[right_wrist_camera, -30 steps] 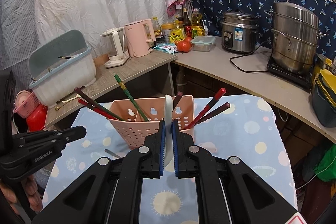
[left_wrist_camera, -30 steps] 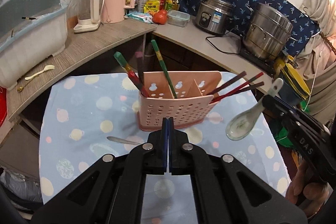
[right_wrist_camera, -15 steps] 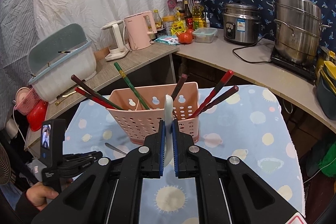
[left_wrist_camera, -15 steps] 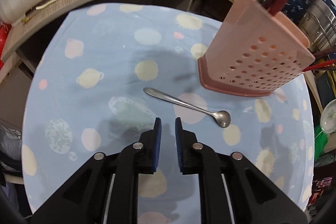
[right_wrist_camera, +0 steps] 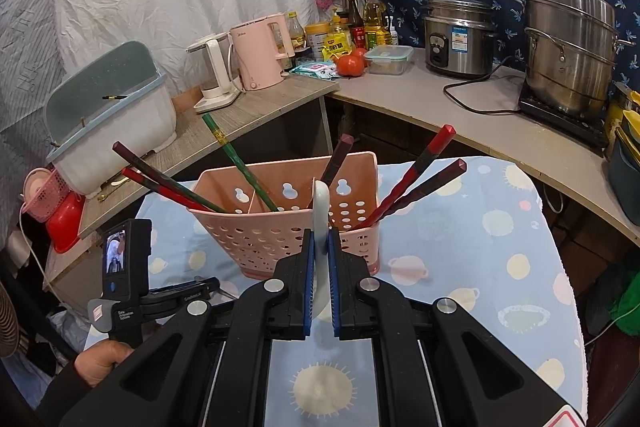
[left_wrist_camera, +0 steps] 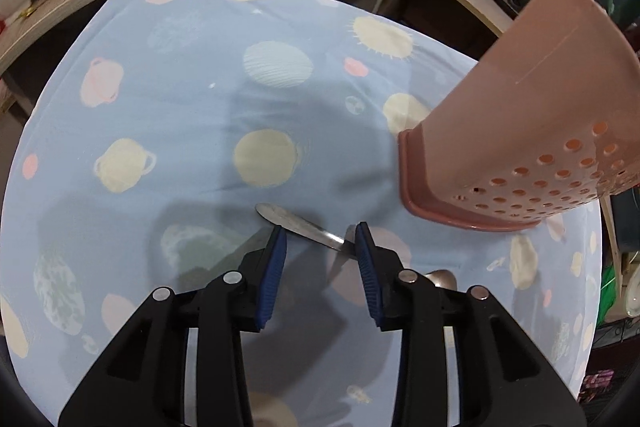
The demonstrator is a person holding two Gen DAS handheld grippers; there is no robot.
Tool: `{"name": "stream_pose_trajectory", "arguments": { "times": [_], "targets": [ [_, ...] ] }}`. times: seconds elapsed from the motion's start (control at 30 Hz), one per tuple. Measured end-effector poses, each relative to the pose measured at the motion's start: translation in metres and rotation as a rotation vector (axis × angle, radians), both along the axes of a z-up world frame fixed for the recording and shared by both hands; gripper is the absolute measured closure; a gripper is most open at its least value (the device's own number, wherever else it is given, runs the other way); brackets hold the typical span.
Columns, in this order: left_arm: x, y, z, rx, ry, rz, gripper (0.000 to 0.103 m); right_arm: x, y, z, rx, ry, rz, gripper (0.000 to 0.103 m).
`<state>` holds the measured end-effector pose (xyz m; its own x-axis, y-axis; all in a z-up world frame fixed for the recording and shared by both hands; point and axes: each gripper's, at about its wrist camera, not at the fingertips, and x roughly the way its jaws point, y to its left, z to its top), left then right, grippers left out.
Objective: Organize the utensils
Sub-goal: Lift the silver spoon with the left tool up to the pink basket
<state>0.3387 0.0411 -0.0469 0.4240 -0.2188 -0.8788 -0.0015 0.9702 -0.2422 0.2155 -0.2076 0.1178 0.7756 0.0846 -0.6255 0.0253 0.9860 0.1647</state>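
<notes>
Our left gripper (left_wrist_camera: 320, 241) is opening its fingers astride the thin, flat-lying steel spoon (left_wrist_camera: 304, 227) low in the frame, on the blue planet-print surface (left_wrist_camera: 180, 131) left of the pink perforated plastic utensil basket (left_wrist_camera: 520, 155). We judge the fingers might skid off the slick handle. Our right gripper (right_wrist_camera: 320, 247) is clenched on a white ceramic spoon (right_wrist_camera: 321, 211).

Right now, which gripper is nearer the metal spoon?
Left. The left gripper straddles the metal spoon, jaws opening, no grip. The right gripper holds a white spoon near the pink holder.
</notes>
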Motion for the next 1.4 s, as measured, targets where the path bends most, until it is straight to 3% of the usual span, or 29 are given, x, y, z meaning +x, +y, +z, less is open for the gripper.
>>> {"name": "stream_pose_trajectory", "arguments": {
  "times": [0.43, 0.63, 0.73, 0.93, 1.4],
  "targets": [
    [0.032, -0.009, 0.001, -0.024, -0.028, 0.047, 0.076, 0.008, -0.006, -0.004, 0.005, 0.003, -0.002, 0.096],
    [0.032, -0.015, 0.0, 0.015, -0.052, 0.005, 0.102, 0.012, -0.009, -0.01, 0.01, 0.013, -0.003, 0.096],
    [0.026, -0.013, 0.005, -0.032, -0.059, -0.018, 0.102, 0.011, -0.009, -0.011, 0.012, 0.015, -0.001, 0.096],
    [0.001, -0.014, 0.041, -0.038, -0.12, -0.058, 0.102, 0.007, -0.007, -0.008, 0.013, 0.009, 0.004, 0.096],
    [-0.081, -0.025, 0.157, -0.036, -0.288, -0.159, 0.102, -0.003, -0.01, 0.024, -0.008, -0.042, 0.0, 0.096]
  ]
}}
